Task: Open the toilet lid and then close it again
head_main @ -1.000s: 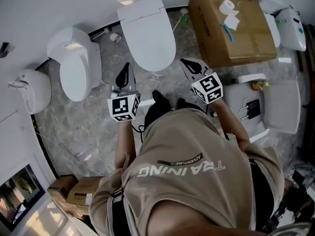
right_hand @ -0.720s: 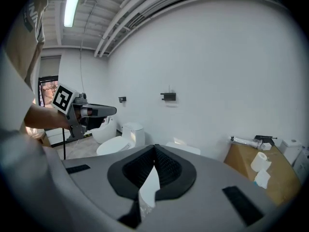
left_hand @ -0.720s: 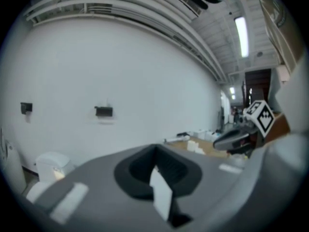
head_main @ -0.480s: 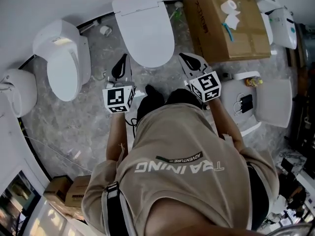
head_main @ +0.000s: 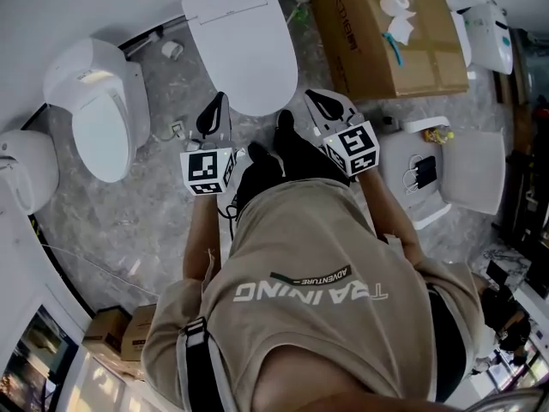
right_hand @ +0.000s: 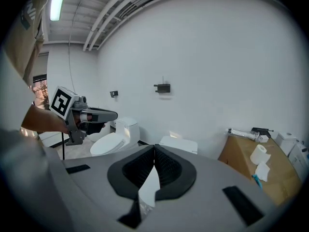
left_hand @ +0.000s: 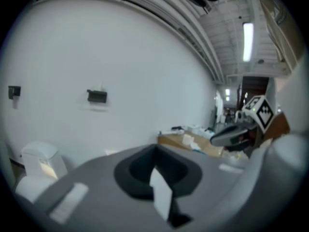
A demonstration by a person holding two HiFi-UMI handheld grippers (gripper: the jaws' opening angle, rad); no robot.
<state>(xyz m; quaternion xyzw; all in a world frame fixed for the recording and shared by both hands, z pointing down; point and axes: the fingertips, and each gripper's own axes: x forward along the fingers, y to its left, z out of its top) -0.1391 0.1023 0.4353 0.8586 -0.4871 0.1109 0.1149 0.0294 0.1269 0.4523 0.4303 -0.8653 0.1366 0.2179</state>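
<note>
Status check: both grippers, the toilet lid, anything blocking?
Left gripper shut, empty. Right gripper shut, empty. Toilet lid down, untouched, just ahead. Nothing blocking; cardboard box stands beside it.

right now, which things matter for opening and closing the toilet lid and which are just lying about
For the job: white oval toilet lid, closed, straight ahead; left gripper, shut and empty; right gripper, shut and empty.
Lying about: second white toilet on the left; brown cardboard box; white paper roll on it; flat white plastic part on the right.
</note>
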